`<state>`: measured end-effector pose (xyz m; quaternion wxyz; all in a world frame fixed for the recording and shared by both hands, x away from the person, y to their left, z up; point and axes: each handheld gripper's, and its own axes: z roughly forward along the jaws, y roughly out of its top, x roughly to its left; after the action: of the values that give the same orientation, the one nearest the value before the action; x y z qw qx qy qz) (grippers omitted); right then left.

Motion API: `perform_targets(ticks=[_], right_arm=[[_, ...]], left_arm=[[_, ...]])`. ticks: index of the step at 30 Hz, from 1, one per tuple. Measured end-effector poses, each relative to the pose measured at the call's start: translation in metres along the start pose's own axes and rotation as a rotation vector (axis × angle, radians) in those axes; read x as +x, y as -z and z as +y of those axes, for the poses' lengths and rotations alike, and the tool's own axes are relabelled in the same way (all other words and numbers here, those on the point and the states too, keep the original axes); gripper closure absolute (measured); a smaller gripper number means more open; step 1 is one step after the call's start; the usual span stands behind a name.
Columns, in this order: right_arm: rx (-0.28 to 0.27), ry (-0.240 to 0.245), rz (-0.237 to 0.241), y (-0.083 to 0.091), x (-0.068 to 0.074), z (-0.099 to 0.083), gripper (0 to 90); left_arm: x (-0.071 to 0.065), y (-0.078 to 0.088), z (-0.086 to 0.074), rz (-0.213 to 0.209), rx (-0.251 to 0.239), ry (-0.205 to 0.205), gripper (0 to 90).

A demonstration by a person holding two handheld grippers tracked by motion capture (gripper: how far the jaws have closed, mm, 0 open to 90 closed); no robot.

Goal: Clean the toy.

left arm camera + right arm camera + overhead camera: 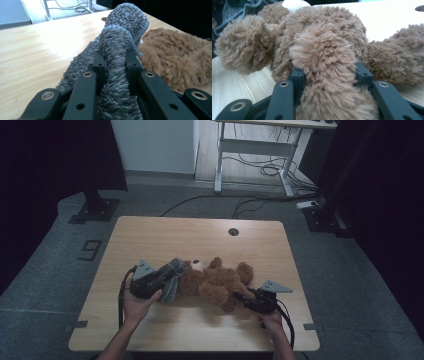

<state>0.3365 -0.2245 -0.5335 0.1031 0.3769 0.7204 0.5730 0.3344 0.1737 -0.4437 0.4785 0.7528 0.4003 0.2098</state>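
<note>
A brown teddy bear (215, 280) lies on the wooden table (165, 235), head toward the left. A grey fuzzy cloth (172, 279) sits against its head. My left gripper (167, 279) is shut on a fold of that grey cloth (120, 50), which bulges up between the jaws of the left gripper (116, 60); the bear's fur (175, 57) lies just to its right. My right gripper (236, 296) is at the bear's lower end. In the right gripper view, the right gripper (328, 72) presses from both sides on one brown plush limb (324, 50).
A round cable hole (233, 231) sits near the table's far edge. Beyond the table stand a white desk frame (260, 145), loose cables on the floor (250, 200) and a black stand base (95, 210) at the far left.
</note>
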Motion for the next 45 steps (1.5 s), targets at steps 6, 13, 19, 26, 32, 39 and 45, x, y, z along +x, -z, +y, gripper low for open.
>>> perform_targets(ticks=[6, 13, 19, 26, 32, 39, 45], right_arm=[[0.004, 0.032, -0.004, 0.001, 0.0, 0.0, 55.7], [0.017, 0.072, -0.006, 0.003, -0.001, 0.0, 54.8], [0.027, 0.08, 0.001, 0.004, -0.001, 0.0, 47.8], [0.053, 0.024, -0.013, 0.005, 0.0, 0.003, 35.7], [0.088, -0.054, -0.016, 0.01, 0.001, 0.015, 19.9], [0.032, -0.118, -0.017, 0.02, -0.003, 0.04, 17.2], [0.178, -0.098, -0.01, -0.009, 0.005, 0.053, 13.4]], left_arm=[[0.0, -0.012, 0.023, -0.025, -0.009, -0.006, 75.0], [-0.005, -0.042, 0.036, -0.053, 0.064, -0.014, 74.9], [-0.014, -0.056, 0.018, -0.087, 0.105, -0.01, 75.8], [-0.014, -0.05, 0.003, -0.099, 0.087, 0.0, 76.3], [-0.016, -0.043, -0.012, -0.105, 0.052, 0.009, 76.6], [-0.021, -0.033, -0.026, -0.122, 0.023, 0.021, 76.7], [-0.023, -0.025, -0.038, -0.138, 0.009, 0.031, 76.7]])
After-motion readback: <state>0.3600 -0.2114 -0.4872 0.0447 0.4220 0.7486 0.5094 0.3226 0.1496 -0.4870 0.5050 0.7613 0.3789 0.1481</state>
